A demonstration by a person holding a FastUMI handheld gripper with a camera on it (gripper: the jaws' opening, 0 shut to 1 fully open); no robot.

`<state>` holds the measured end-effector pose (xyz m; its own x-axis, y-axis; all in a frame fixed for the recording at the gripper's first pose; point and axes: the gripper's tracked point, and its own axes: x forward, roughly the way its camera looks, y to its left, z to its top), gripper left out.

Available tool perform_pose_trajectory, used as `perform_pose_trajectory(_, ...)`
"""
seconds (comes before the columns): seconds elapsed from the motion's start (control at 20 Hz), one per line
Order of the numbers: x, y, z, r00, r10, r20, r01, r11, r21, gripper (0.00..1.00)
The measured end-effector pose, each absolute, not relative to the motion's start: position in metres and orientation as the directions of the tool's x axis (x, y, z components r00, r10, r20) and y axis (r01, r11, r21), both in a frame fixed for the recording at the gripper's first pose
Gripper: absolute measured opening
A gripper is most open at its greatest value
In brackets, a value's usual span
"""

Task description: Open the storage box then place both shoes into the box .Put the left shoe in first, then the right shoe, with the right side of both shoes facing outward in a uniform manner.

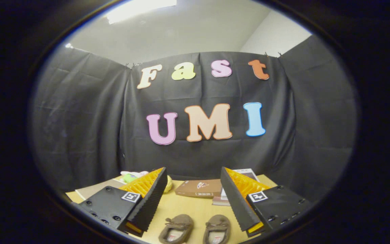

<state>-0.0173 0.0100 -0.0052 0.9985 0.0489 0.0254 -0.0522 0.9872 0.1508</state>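
Gripper (193,198): held above the near part of the surface, pointing toward the far wall; jaws spread wide apart, nothing between them and nothing in their hold.
Fingers: left finger (149,200) and right finger (237,201) each carry a black ribbed pad on the inner face and an orange ribbed part on the outer side; neither touches any object.
Markers: a square black-and-white tag sits on each black finger mount.
Surface (188,206): light wood tone, carrying all objects listed below.
Left shoe (176,228): brown slipper with a small bow, lying flat in the gap between the fingers, near side, toe pointing toward the far wall.
Right shoe (218,229): matching brown slipper, just beside the left shoe on its right, same heading; the two lie side by side, not touching the fingers.
Box (199,188): flat brown storage box, lid closed, lying on the surface beyond the shoes, between the fingertips and close to the far wall.
Booklet (245,173): white printed item at the right of the box, partly hidden behind the right finger.
Soft items (131,175): pale, yellow-green objects at the far left, partly hidden behind the left finger; type cannot be told.
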Motion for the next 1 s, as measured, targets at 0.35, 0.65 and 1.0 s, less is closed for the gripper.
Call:
perform_pose_trajectory(0.35, -0.034, 0.065, -0.085, 0.990, 0.098, -0.104, -0.037, 0.880, 0.473, 0.99)
perform_pose_trajectory(0.65, -0.056, 0.130, -0.141, 0.979, 0.095, -0.178, 0.084, 0.607, 0.790, 0.99)
perform_pose_trajectory(1.0, -0.066, 0.196, -0.186, 0.954, 0.113, -0.278, 0.227, 0.337, 0.914, 0.99)
